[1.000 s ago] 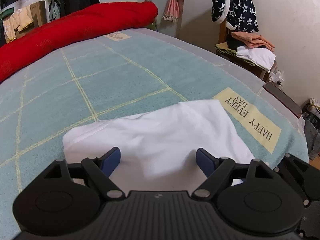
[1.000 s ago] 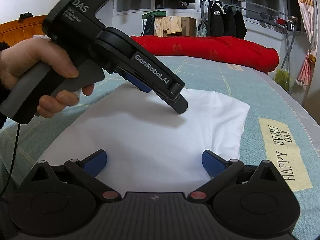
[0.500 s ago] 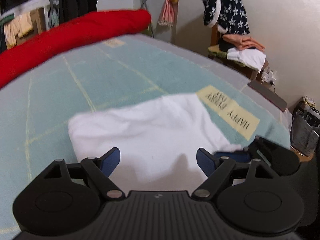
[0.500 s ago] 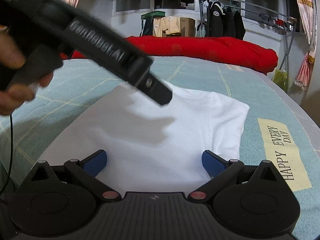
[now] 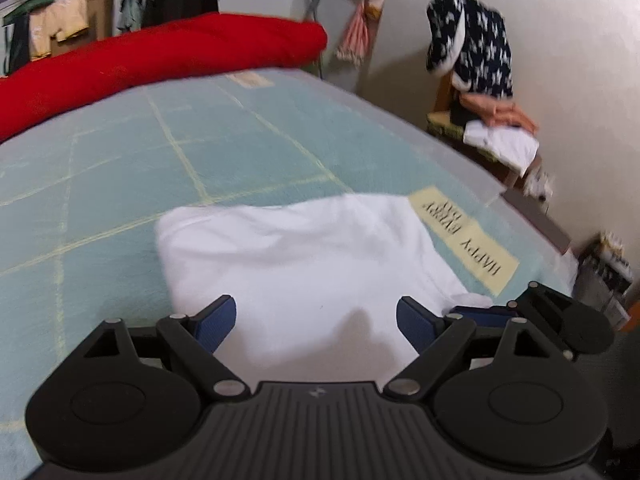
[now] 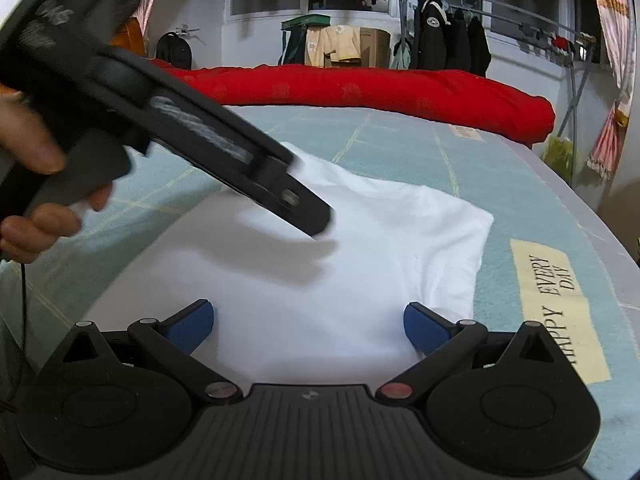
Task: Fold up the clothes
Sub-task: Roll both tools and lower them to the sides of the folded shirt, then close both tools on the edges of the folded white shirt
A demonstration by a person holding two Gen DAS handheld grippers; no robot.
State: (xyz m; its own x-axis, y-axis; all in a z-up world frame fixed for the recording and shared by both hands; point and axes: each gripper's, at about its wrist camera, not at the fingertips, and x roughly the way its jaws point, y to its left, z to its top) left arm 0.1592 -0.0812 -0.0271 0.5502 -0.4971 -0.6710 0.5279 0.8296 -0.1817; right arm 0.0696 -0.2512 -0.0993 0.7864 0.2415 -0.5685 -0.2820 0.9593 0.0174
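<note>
Left wrist view: over the last second your left gripper (image 5: 316, 318) drew back and up from the white garment (image 5: 304, 248), so the cloth sat farther out toward 12 o'clock than it had, with its whole far edge in sight. Its blue fingers (image 5: 214, 322) were spread wide with nothing between them, only white fabric lying below the gap. Your right gripper (image 5: 516, 316) had come into the frame at 4 o'clock, at the garment's near right corner; from here you could not tell whether it was pinching cloth. The picture was smeared by motion. I judge the release meant a fold had been laid down or a new hold was being sought; these views fit either.

Right wrist view: your left gripper (image 6: 304, 216) had swung across from 10 o'clock, its tip lifted clear of the garment (image 6: 360, 264) and casting a shadow on it. Your left hand (image 6: 44, 196) wrapped its handle. Your right gripper (image 6: 308, 326) was splayed open and empty, low over the near edge.

The garment lay flat on the teal bedspread (image 6: 400, 140), a smooth folded rectangle with a doubled right edge, just beside the "HAPPY EVERY DAY" label (image 6: 556, 300) at 3 o'clock, with the red bolster (image 6: 380, 88) well beyond at 12.
</note>
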